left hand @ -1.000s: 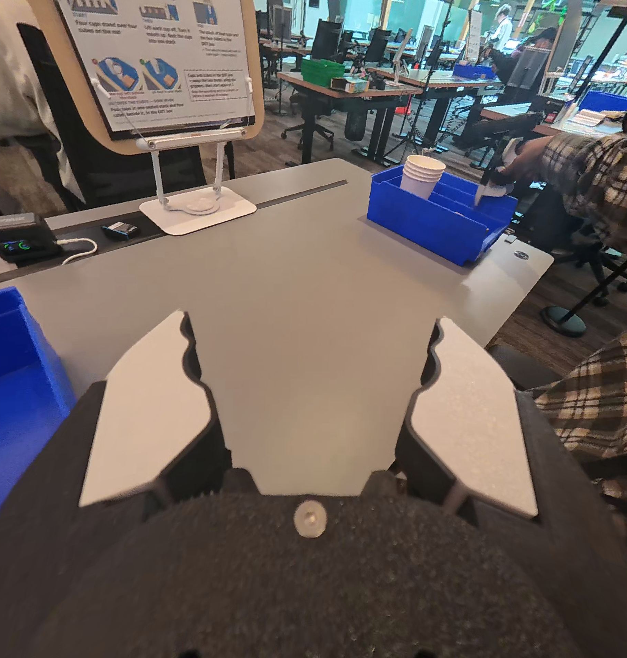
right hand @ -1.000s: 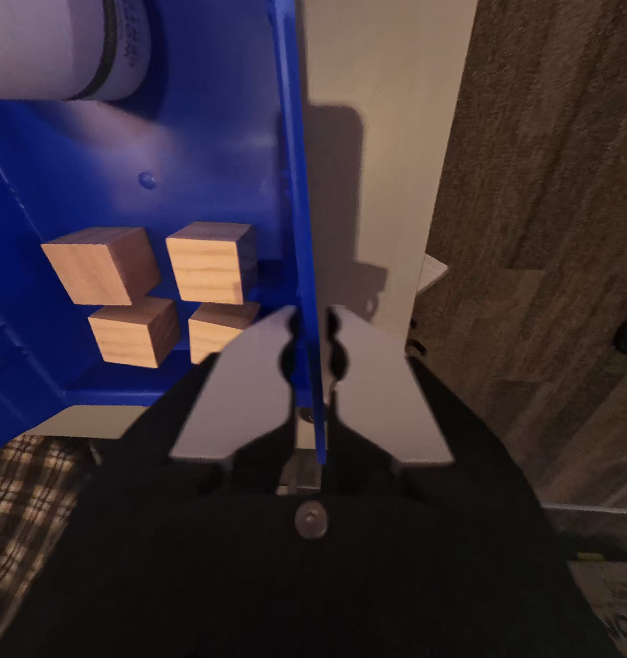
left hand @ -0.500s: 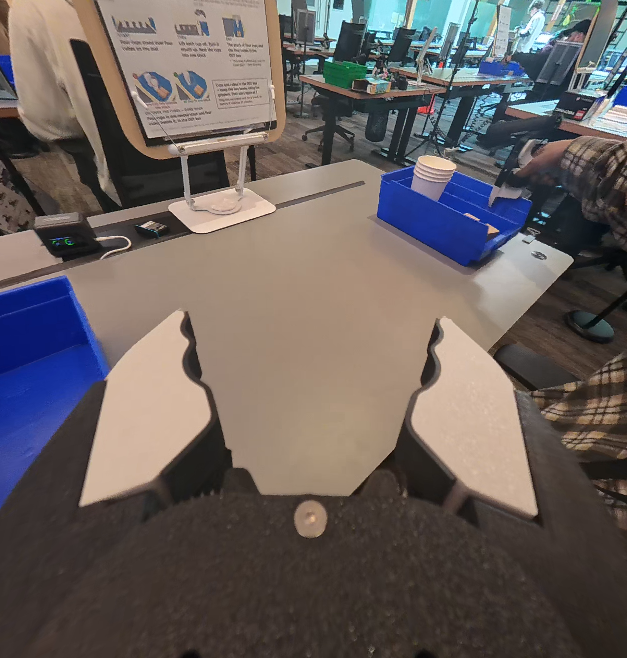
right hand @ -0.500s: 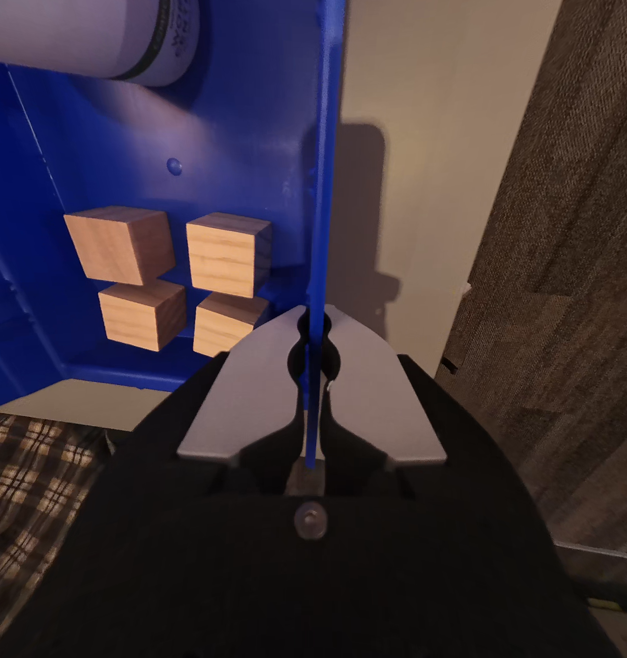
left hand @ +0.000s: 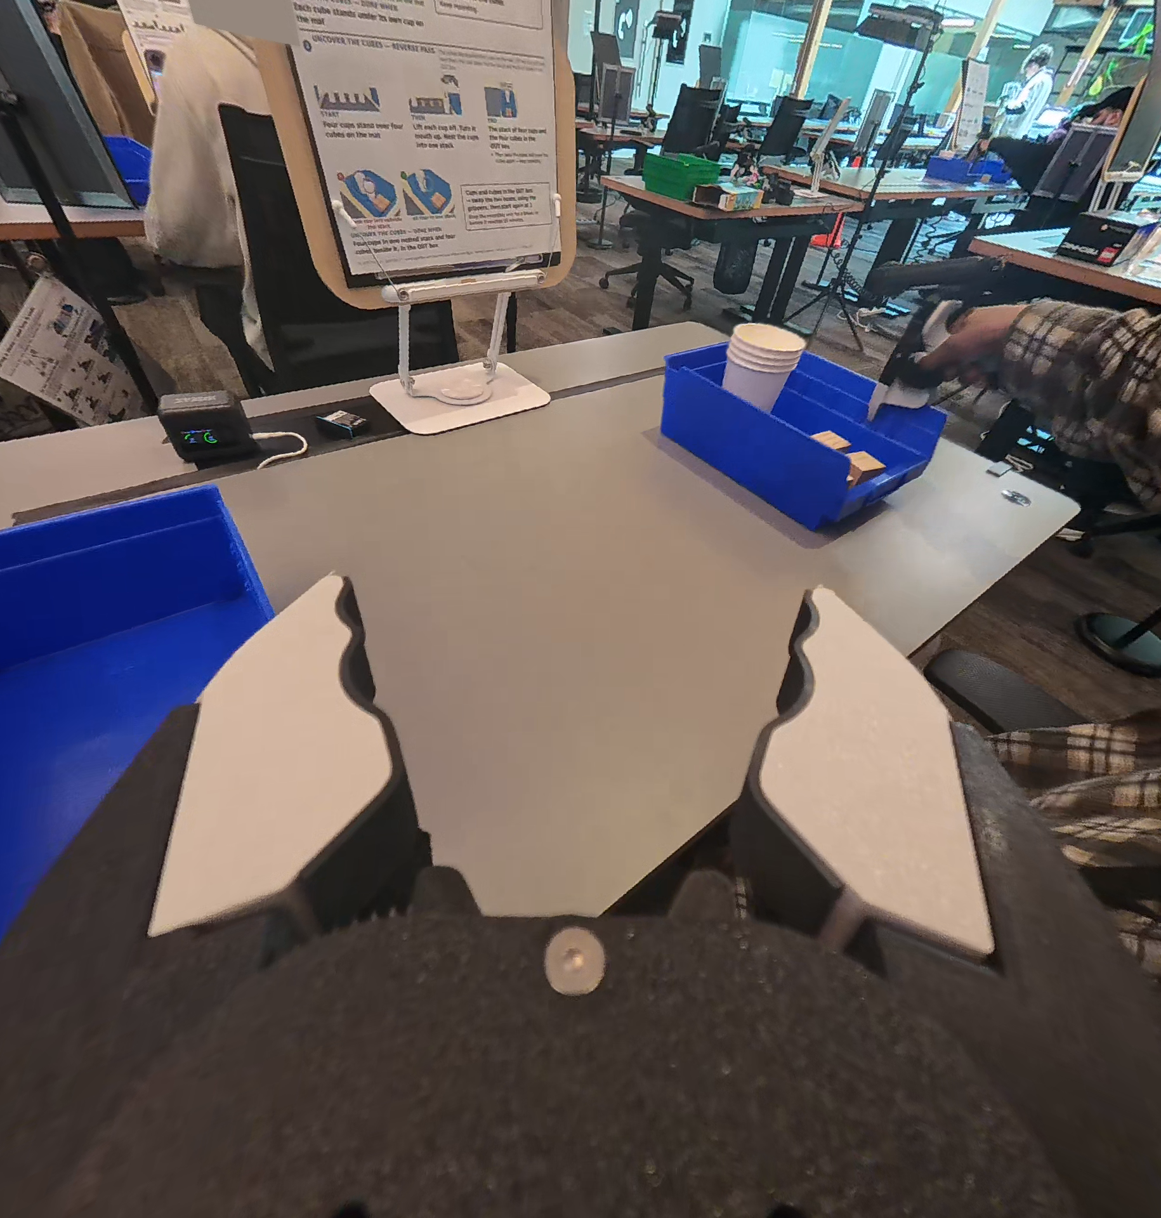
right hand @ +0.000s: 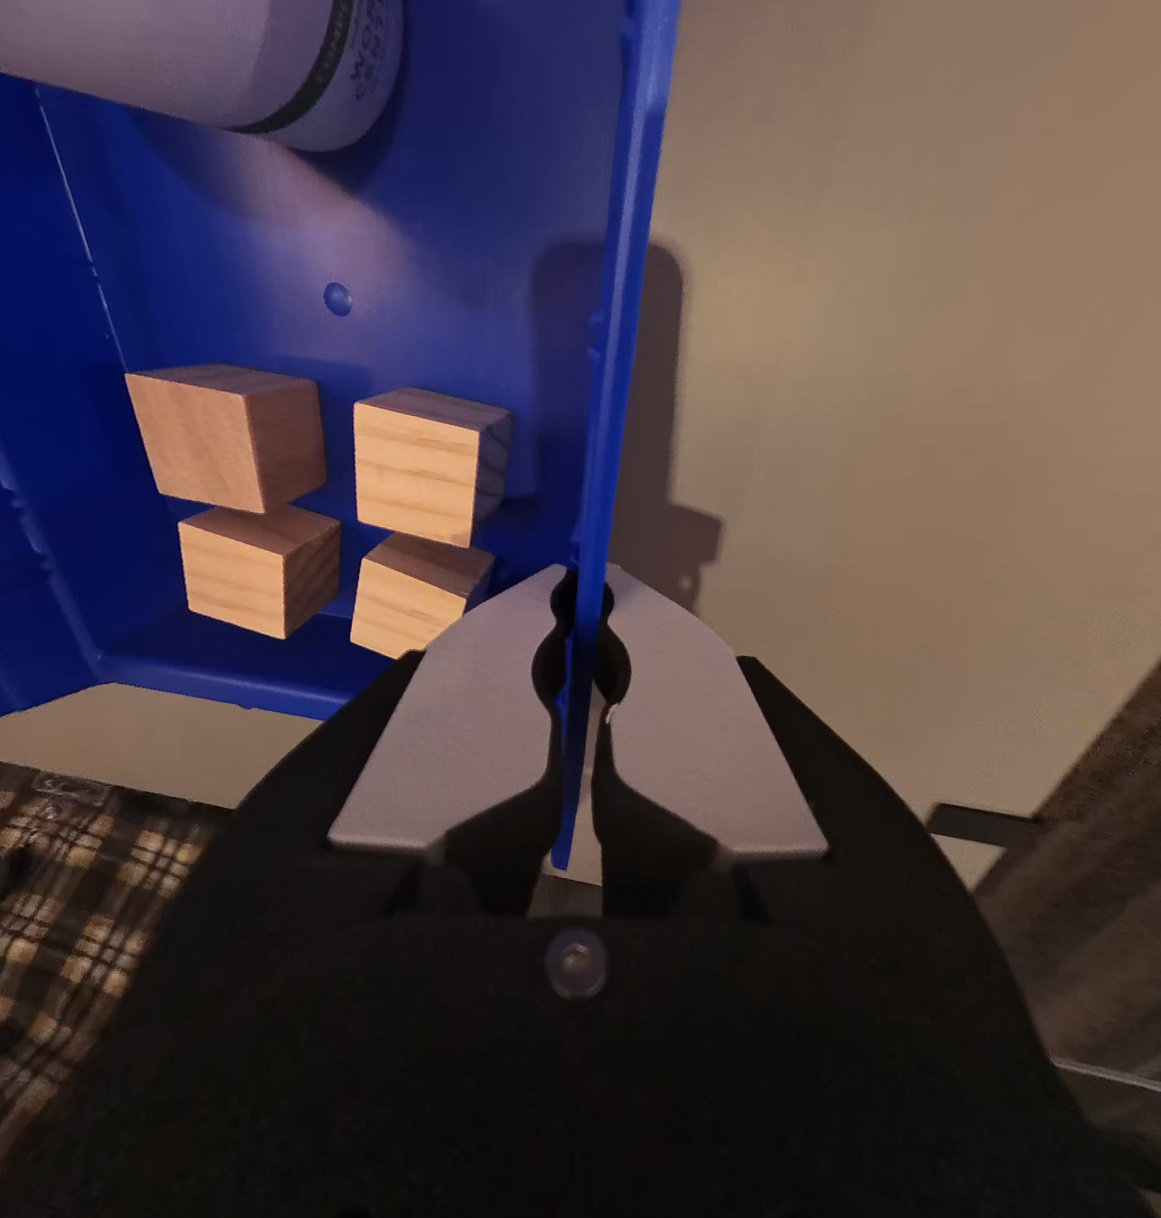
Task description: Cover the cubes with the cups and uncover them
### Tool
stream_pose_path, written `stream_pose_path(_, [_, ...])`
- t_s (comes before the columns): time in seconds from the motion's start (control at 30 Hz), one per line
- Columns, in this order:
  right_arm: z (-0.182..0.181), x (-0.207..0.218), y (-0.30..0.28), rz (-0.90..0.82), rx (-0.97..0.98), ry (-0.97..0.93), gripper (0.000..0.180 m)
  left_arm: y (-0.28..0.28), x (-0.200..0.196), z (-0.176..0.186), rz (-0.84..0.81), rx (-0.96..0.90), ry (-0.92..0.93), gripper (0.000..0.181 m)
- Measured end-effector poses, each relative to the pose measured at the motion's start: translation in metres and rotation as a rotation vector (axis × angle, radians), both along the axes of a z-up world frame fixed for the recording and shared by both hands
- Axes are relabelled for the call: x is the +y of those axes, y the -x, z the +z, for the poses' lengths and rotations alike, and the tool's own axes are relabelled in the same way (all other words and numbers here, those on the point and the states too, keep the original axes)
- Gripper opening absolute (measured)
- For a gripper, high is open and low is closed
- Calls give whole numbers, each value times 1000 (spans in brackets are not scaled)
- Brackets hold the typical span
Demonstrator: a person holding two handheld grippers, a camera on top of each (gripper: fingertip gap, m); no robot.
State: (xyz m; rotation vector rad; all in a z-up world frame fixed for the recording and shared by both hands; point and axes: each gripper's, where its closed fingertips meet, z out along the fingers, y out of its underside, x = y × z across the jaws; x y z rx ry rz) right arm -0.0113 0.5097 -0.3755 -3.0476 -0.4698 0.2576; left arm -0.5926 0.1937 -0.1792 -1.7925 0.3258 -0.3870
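A blue bin [left hand: 756,455] stands at the table's far right with a nested stack of white paper cups [left hand: 762,372] and wooden cubes [left hand: 861,464] in it. My right gripper [right hand: 581,586] is shut on the bin's right wall [right hand: 621,343]; it also shows in the left wrist view [left hand: 894,399] at the bin's far rim. Several wooden cubes [right hand: 419,461] lie on the bin floor left of that wall, the cup stack [right hand: 189,59] beyond them. My left gripper [left hand: 574,593] is open and empty above the grey table [left hand: 565,560].
A second blue bin [left hand: 90,633] sits at the table's left. An instruction board on a white stand [left hand: 459,389], a small black device with a cable [left hand: 205,432] and a black item [left hand: 344,422] line the far edge. The table edge and floor lie right of the gripped bin.
My right gripper has closed on the bin's wall and the bin has shifted in view. My left gripper has drawn back and tilted up, showing more of the left bin.
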Motion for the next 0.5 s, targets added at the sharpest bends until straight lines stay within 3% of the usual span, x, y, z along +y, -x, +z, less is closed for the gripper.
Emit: stream_pose_path(0.5, [2, -36, 215, 100, 26, -14, 3, 8, 7, -13, -26, -24, 49, 119])
